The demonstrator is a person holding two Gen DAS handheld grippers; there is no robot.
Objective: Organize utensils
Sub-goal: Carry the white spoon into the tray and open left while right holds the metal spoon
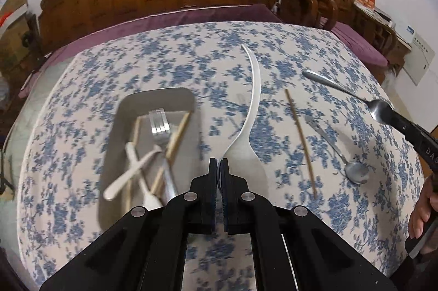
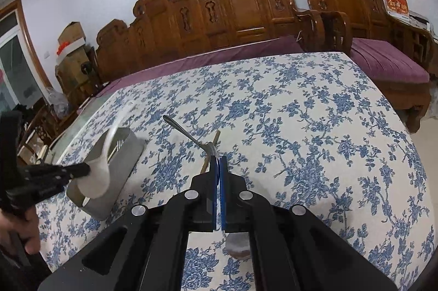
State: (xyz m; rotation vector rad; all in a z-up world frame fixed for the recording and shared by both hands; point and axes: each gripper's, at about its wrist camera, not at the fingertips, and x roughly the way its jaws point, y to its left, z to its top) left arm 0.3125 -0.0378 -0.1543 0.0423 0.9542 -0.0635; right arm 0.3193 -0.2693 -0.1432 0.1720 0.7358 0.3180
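Clamped between the shut jaws of the left gripper (image 1: 218,163) is a white spatula (image 1: 250,127), held clear above the tablecloth (image 1: 164,58), its curved handle pointing away. Just left of it, a grey tray (image 1: 116,127) is seen holding a fork (image 1: 160,127), chopsticks and white utensils. A metal fork (image 2: 189,136) is gripped at its tine end by the right gripper (image 2: 218,161). One chopstick (image 1: 301,140) and a metal spoon (image 1: 339,154) are left lying loose on the cloth.

Two hand-held grippers (image 1: 219,162) (image 2: 219,159), one tray (image 1: 158,95), one metal spoon (image 1: 328,139) and one chopstick (image 1: 301,140) outside it.
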